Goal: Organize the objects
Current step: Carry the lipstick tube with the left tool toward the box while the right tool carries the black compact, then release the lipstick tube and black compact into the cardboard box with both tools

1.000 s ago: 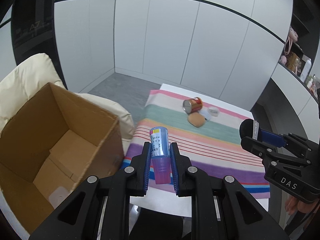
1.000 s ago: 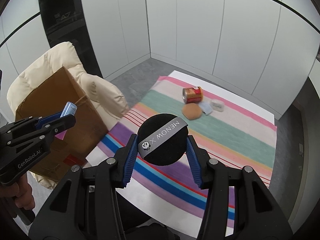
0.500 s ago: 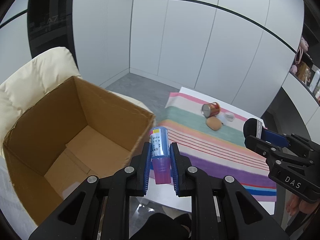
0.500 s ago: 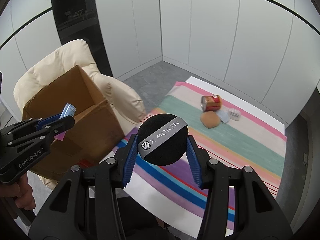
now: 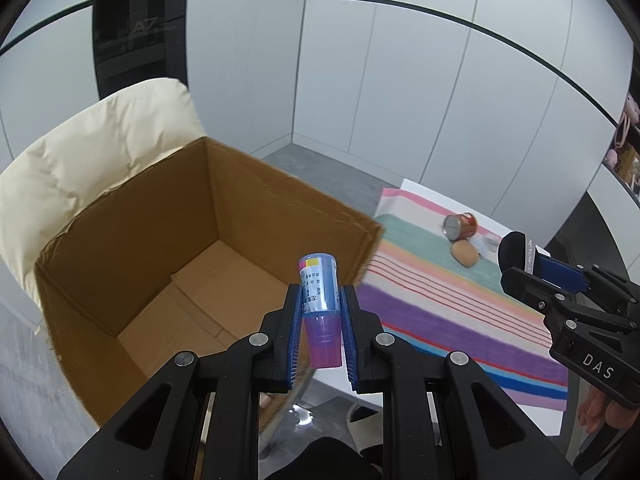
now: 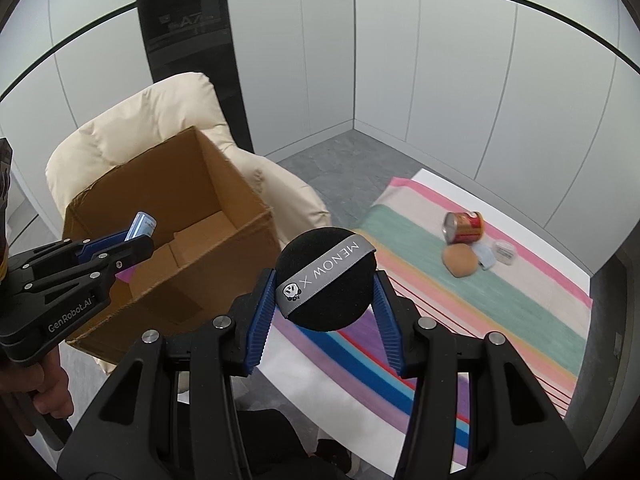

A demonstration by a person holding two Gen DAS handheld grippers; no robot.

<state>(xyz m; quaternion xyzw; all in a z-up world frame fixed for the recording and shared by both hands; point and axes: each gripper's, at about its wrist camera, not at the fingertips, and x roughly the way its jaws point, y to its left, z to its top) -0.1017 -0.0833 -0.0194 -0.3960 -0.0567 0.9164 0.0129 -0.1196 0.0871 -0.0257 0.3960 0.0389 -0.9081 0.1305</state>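
My left gripper (image 5: 320, 300) is shut on a small blue bottle with a purple cap (image 5: 319, 292) and holds it above the near right rim of an open cardboard box (image 5: 132, 248). The box is empty inside. My right gripper (image 6: 326, 280) is shut on a round black powder puff with a grey MENOW band (image 6: 326, 278), held in the air between the box (image 6: 224, 200) and the striped cloth (image 6: 500, 308). The left gripper (image 6: 132, 244) shows over the box in the right wrist view. The right gripper (image 5: 516, 260) shows at right in the left wrist view.
The box sits on a cream padded armchair (image 5: 92, 152). On the striped cloth (image 5: 440, 292) over a white table lie a tipped red can (image 6: 464, 226), a tan puff (image 6: 460, 260) and a small white jar (image 6: 504, 252). Grey floor and white wall panels lie beyond.
Both grippers have moved left toward the box with their objects. The bottle has gone from above the cloth to above the box's rim. Both grips are unchanged.
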